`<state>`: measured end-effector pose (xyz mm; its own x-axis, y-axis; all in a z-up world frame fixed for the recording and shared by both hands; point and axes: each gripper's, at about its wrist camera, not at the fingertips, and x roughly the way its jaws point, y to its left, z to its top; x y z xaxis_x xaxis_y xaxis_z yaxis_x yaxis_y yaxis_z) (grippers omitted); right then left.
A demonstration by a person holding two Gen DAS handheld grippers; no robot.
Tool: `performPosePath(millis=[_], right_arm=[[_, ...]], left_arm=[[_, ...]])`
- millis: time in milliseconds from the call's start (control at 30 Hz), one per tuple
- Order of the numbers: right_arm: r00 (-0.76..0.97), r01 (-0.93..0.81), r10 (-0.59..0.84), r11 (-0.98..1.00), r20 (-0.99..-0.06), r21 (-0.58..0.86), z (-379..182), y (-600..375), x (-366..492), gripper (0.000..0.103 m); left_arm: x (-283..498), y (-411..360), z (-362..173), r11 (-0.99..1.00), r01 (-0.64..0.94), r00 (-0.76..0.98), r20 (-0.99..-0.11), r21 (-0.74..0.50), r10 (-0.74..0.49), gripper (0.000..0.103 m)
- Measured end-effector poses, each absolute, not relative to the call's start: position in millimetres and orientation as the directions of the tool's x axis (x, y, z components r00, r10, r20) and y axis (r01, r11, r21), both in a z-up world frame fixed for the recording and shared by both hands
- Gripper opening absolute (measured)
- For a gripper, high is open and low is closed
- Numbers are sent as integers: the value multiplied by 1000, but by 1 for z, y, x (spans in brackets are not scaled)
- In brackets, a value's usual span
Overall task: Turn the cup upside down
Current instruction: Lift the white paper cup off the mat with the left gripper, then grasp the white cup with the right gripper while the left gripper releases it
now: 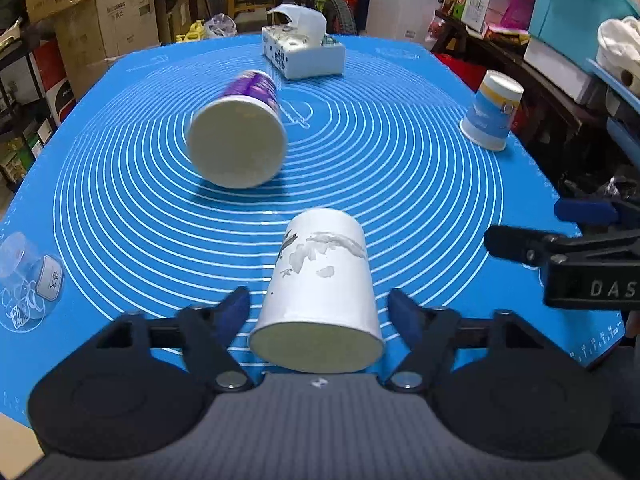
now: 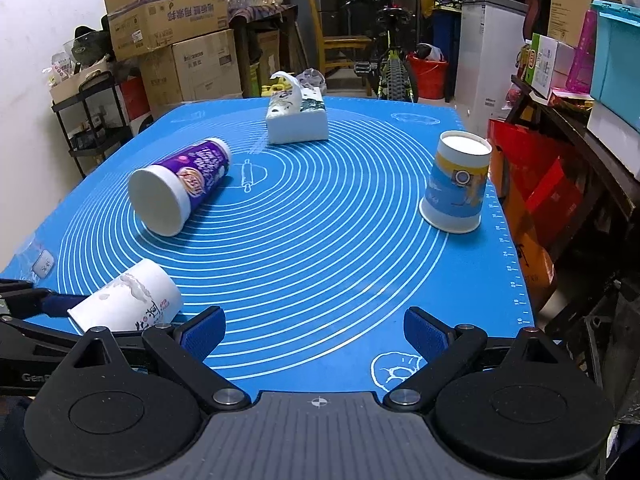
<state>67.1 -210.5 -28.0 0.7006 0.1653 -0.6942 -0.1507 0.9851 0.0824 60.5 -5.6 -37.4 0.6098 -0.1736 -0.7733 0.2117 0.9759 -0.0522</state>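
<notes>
A white paper cup (image 1: 320, 292) lies on its side on the blue mat (image 1: 420, 184), mouth toward my left gripper (image 1: 320, 308). The left gripper is open, its blue pads on either side of the cup, not touching it. The cup also shows in the right wrist view (image 2: 128, 302) at the lower left. A purple cup (image 1: 240, 128) lies on its side further back, also in the right wrist view (image 2: 180, 184). A blue and yellow cup (image 2: 456, 184) stands upside down at the right. My right gripper (image 2: 314, 332) is open and empty above the mat's near edge.
A white tissue box (image 1: 304, 50) sits at the mat's far end. A clear plastic item (image 1: 28, 276) lies at the left edge. Shelves, cardboard boxes and a bicycle (image 2: 392, 60) surround the table. The right gripper's fingers (image 1: 560, 248) show at the right of the left wrist view.
</notes>
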Motion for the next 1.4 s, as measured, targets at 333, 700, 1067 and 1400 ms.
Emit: performPosePath(millis=[333,700,1067,1400], right_arm=[[704,-157,170,984,-690,83,-25,-207,65,96],[738,-140,179,984,-651,112,-10,-207,64,96],[705,-225,242,968,-667,113,-4,-168,78,96],[616,-237,300,952,-728,191,-12,-126,106,94]], left_arm=[[58,-5,-30,975,218,620,-766,-37,-168,90],[47,11,-3,983,180,680,-720,-19,-139,96],[61,62,6,999,39,714,-700,35,-3,96],[74,84,3,998,35,722,-692,52,10,96]])
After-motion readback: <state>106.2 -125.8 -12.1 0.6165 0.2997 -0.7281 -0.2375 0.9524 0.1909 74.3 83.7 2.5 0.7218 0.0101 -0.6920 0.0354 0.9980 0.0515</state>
